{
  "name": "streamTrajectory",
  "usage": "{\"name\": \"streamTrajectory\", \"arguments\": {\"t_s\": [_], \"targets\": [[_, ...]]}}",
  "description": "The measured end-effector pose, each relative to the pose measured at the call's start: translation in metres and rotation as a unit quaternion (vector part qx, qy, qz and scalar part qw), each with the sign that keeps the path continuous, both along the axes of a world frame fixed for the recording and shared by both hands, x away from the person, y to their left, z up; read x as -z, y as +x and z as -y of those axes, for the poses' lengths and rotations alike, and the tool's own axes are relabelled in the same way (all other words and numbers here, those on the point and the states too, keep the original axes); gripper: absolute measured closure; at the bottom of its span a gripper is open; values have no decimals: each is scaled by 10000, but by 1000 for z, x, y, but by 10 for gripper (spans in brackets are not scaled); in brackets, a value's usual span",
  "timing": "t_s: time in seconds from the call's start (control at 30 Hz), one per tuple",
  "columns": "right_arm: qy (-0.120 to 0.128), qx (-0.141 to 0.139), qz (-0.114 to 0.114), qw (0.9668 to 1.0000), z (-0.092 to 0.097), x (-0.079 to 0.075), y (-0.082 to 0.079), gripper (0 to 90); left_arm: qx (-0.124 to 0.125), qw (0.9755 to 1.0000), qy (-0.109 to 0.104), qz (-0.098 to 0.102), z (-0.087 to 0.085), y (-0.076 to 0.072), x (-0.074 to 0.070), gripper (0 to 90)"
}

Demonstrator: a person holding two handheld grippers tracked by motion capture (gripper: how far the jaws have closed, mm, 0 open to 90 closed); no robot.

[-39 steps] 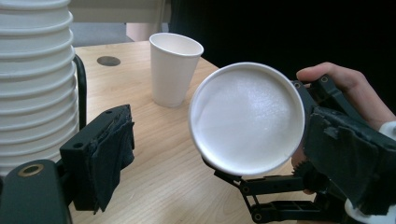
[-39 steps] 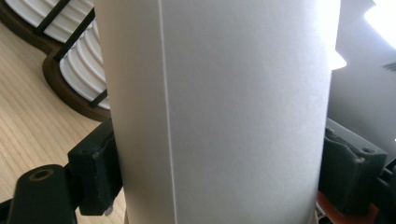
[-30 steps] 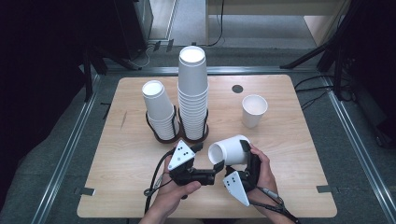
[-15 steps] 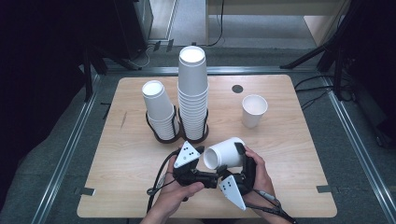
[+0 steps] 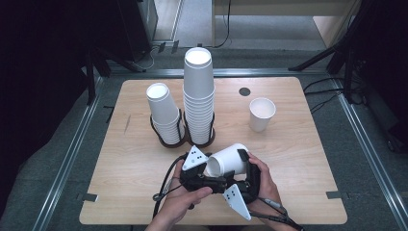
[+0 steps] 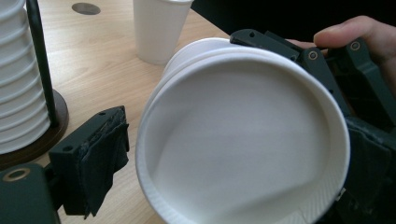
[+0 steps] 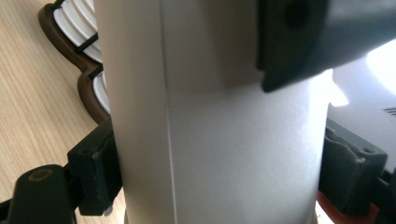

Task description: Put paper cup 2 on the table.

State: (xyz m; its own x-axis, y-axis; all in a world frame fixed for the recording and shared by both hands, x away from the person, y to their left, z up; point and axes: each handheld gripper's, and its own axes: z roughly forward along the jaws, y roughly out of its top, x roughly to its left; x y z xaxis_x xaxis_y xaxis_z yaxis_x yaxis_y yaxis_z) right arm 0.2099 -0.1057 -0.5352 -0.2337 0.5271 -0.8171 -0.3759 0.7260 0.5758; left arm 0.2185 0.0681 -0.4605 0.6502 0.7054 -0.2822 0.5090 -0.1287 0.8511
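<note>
Since a second ago the left hand-held gripper (image 5: pixel 208 169) has slid up to the rim of the paper cup (image 5: pixel 230 160) at lower centre, its jaws just opening and closing apart around it, while the right hand-held gripper (image 5: pixel 246 168) stays clamped on the cup above the tabletop (image 5: pixel 298 159); we judge we must next pinch the rim to pull nested cups apart.

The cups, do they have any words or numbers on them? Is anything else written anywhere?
No words or numbers can be read.
Held paper cup: plain white, no print.
Standing paper cup and both cup stacks: plain white.
Grey three-cornered plates on the grippers: small dark dots, no letters.
Table: bare wood with one round dark spot, no writing.
</note>
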Motion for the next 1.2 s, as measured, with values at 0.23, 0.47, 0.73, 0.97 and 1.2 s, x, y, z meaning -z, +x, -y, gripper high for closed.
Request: {"name": "streamTrajectory", "arguments": {"t_s": [0.23,0.47,0.73,0.97,1.2], "targets": [[-4,-49,-13,10000,-1,0,-1,145,-48,10000,34,-41,1,-1,-1,135],[0,-62,-9,10000,-1,1,-1,140,-20,10000,46,29,1,-3,-1,198],[23,-65,-50,10000,-2,0,-1,114,22,10000,16,68,-1,-3,-1,220],[143,-68,-263,9995,1,-3,0,37,15,9999,49,164,-1,-4,-1,226],[317,-116,-301,9990,4,-7,0,0,-88,9997,-29,232,-4,-3,-1,225]]}}
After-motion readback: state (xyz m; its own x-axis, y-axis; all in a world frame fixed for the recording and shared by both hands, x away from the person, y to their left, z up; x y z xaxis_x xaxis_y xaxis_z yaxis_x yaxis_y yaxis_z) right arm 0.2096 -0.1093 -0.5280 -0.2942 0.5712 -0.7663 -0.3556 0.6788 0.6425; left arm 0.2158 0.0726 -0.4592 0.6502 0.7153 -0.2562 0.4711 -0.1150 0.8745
